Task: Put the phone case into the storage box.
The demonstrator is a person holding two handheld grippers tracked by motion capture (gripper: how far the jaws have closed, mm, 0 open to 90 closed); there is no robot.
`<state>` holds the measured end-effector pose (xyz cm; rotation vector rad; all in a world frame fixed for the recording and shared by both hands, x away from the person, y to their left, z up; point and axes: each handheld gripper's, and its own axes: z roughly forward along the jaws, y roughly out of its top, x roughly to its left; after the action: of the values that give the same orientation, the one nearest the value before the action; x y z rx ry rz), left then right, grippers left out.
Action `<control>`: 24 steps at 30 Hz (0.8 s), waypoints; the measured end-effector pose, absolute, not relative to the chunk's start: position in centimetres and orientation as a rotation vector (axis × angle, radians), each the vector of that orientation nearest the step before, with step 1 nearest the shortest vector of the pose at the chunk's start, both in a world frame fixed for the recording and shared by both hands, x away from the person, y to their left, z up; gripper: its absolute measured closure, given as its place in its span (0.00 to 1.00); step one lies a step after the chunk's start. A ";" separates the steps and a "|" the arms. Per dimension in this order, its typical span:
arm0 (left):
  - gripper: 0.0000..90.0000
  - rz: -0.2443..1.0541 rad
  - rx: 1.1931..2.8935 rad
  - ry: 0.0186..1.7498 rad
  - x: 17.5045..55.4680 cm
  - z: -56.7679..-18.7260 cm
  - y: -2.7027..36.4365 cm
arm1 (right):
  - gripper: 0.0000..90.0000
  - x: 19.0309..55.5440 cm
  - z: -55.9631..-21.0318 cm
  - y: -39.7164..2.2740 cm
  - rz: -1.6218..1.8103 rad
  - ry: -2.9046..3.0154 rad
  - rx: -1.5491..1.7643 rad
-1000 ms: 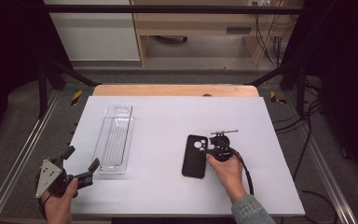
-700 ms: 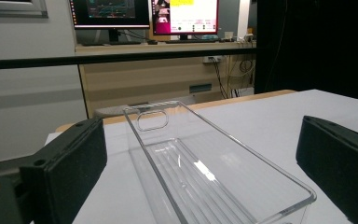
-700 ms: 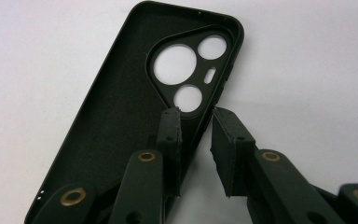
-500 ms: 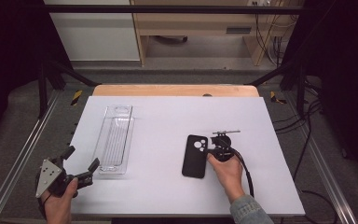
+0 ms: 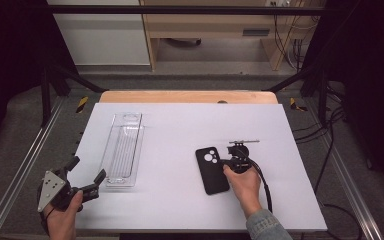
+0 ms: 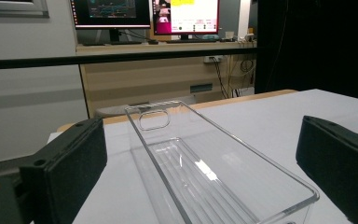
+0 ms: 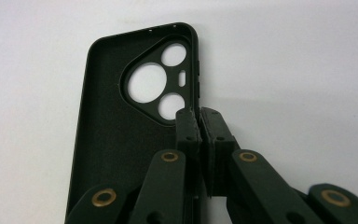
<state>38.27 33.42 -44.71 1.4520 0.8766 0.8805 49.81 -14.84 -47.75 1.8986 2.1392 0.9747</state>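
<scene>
White tabletop from the high view: my right gripper [image 5: 228,163] has just been closing and pinches the black phone case [image 5: 211,170] by its right edge, while my left gripper [image 5: 85,179] hangs spread near the clear tray [image 5: 124,150]. Left gripper view: jaws wide before the tray [image 6: 205,163]; the monitors' [image 6: 144,14] text is unreadable. Right gripper view: pads [image 7: 189,128] clamp the case wall [image 7: 121,116]; no branding visible.

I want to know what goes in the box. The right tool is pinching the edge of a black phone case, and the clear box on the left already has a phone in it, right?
Not quite. The right tool does pinch the phone case edge, but the clear box is empty, as the left gripper view shows.
</scene>
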 end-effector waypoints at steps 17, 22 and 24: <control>0.02 0.883 1.447 0.884 38.1 -44.6 33.7 | 0.98 48.9 -45.3 -15.1 1.051 2.093 1.731; 0.02 0.879 1.437 0.888 38.1 -44.6 33.7 | 0.98 48.6 -43.9 -15.3 1.078 2.034 1.653; 0.02 0.879 1.437 0.889 38.1 -44.6 33.7 | 0.98 48.5 -43.4 -15.4 1.099 2.012 1.631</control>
<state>38.07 33.72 -44.56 1.4366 0.8894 0.8793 48.49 -15.36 -43.41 1.6314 2.0120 1.0989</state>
